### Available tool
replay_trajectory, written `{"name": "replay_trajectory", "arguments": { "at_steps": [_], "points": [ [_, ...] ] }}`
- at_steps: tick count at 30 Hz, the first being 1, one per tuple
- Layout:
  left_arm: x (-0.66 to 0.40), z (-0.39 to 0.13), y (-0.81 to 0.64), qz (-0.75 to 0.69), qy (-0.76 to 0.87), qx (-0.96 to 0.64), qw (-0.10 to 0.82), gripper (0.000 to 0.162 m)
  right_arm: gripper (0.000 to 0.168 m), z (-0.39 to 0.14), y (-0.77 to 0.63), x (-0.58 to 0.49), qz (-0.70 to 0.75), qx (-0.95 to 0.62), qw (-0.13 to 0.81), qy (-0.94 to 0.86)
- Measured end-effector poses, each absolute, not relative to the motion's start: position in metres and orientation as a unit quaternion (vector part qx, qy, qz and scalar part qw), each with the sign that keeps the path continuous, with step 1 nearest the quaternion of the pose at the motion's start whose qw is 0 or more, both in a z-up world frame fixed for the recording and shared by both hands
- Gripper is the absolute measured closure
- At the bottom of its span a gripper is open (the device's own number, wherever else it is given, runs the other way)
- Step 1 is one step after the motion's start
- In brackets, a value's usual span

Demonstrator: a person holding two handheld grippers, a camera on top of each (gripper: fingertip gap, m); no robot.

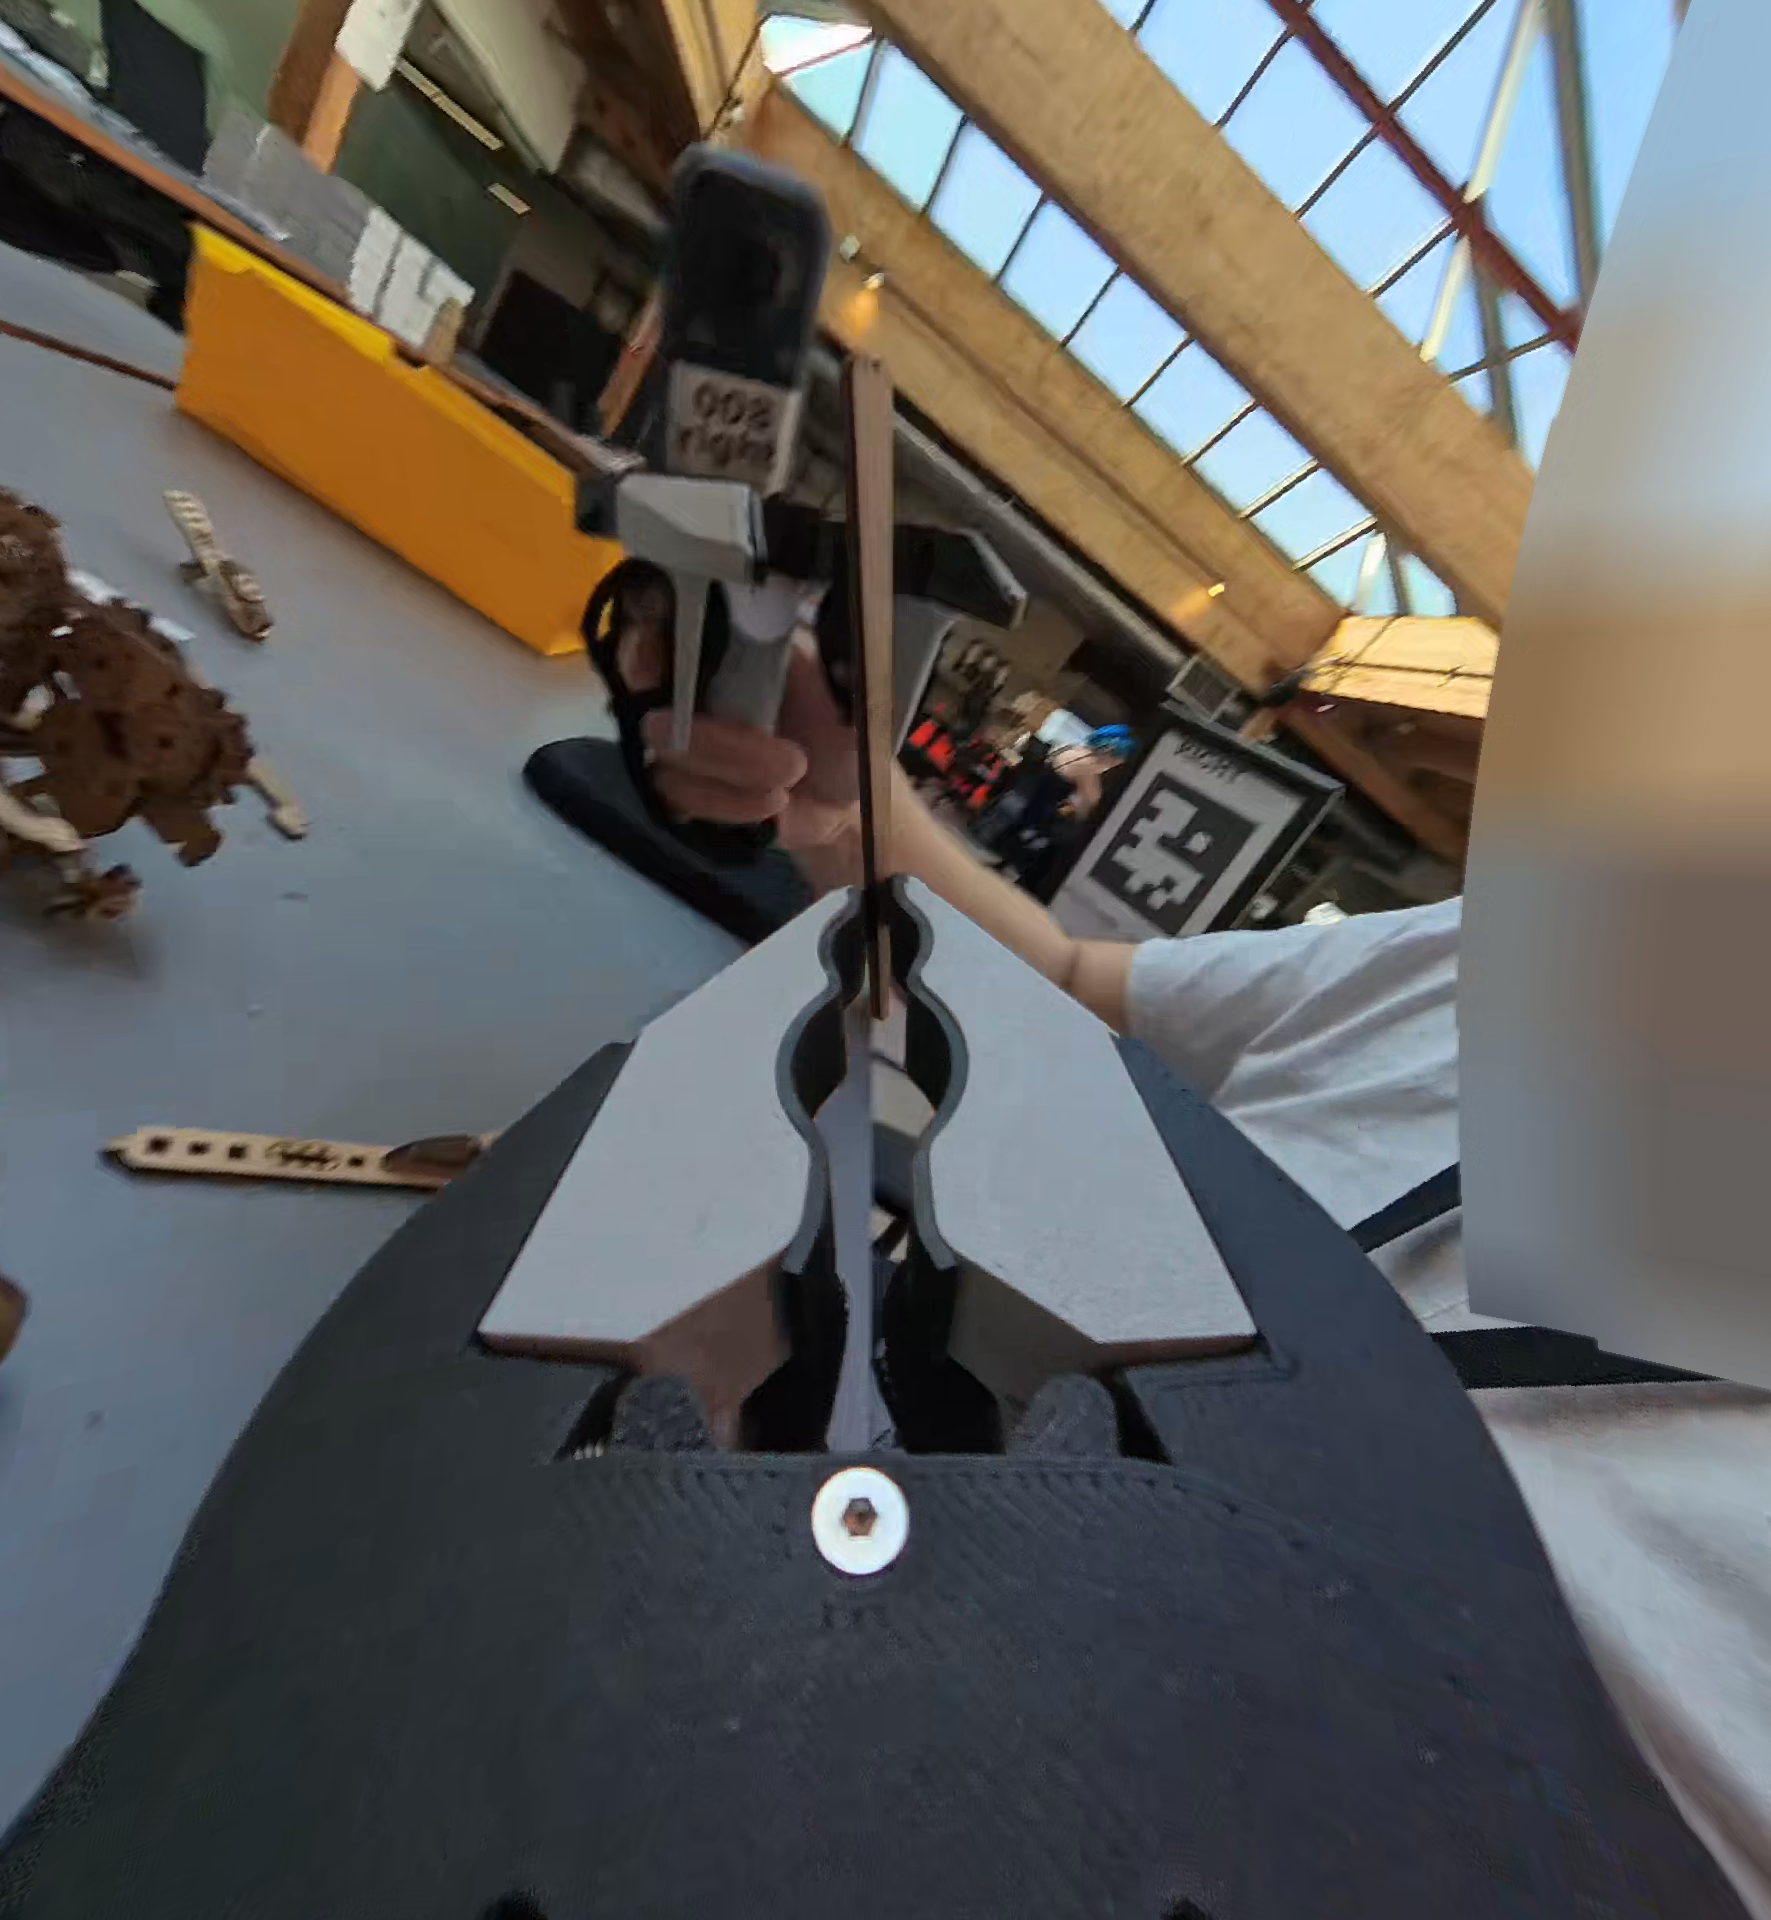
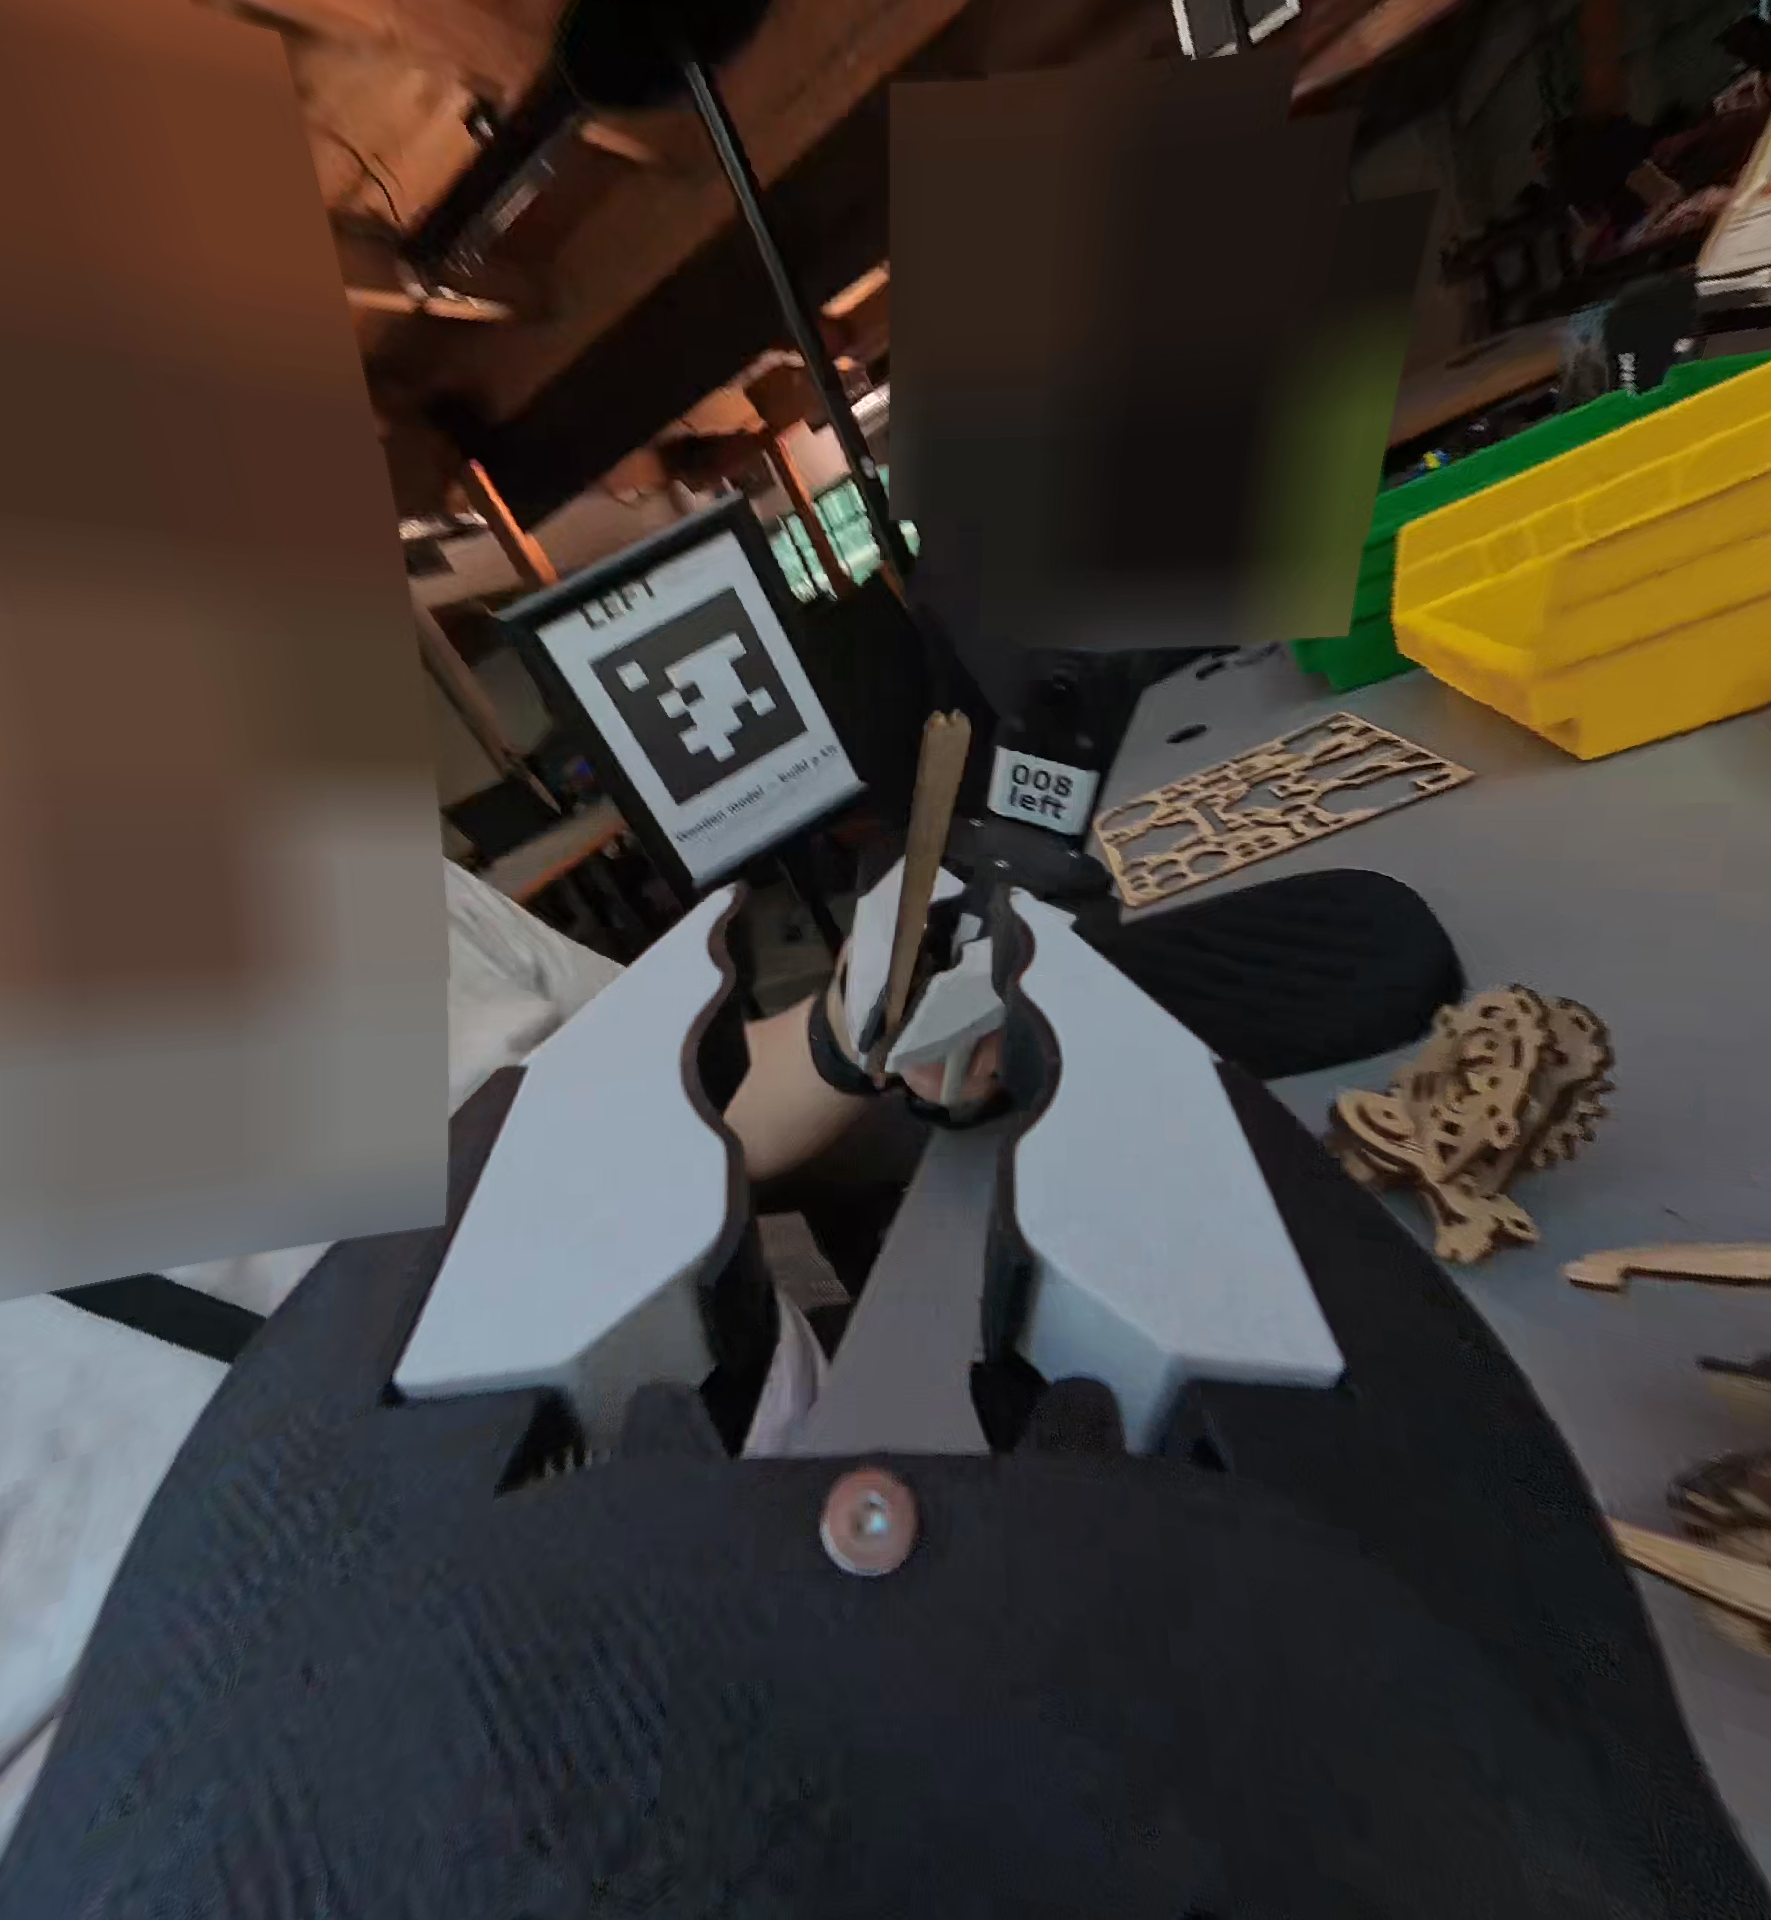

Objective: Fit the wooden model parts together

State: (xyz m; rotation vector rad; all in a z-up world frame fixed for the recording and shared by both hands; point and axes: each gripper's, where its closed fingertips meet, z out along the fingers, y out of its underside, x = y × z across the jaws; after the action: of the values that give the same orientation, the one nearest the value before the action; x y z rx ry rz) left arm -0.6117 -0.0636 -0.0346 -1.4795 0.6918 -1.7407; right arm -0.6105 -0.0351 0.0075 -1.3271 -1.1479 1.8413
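the left gripper (image 1: 873, 935) is clamped on a thin wooden strip (image 1: 870, 644) raised ahead of the empty, parted right gripper (image 2: 870, 977), with the half-built model (image 2: 1473, 1112) lying beside them, unjoined.

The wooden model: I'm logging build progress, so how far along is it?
Done: a partly built wooden model of gears sits on the grey table. In hand: the left tool is shut on a thin flat wooden strip, held edge-on and upright; the right tool is open and empty, facing it. Left: the strip is not yet joined, and a slotted piece lies loose.
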Motion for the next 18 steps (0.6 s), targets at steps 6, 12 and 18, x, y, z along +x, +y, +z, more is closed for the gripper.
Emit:
{"name": "replay_trajectory", "arguments": {
  "at_steps": [6, 12, 18],
  "points": [
    [-0.629, -0.073, -0.053, -0.446, 0.352, -0.705, 0.424, 0.161, 0.125, -0.003, -0.017, -0.615, 0.550, -0.633, 0.271, -0.473],
    [-0.627, -0.078, -0.053, -0.405, 0.370, -0.715, 0.434, 0.161, 0.162, -0.018, -0.033, -0.633, 0.553, -0.642, 0.208, -0.488],
    [-0.635, -0.088, -0.043, -0.320, 0.377, -0.743, 0.452, 0.159, 0.167, -0.035, -0.023, -0.624, 0.494, -0.664, 0.240, -0.507]
  ]
}}
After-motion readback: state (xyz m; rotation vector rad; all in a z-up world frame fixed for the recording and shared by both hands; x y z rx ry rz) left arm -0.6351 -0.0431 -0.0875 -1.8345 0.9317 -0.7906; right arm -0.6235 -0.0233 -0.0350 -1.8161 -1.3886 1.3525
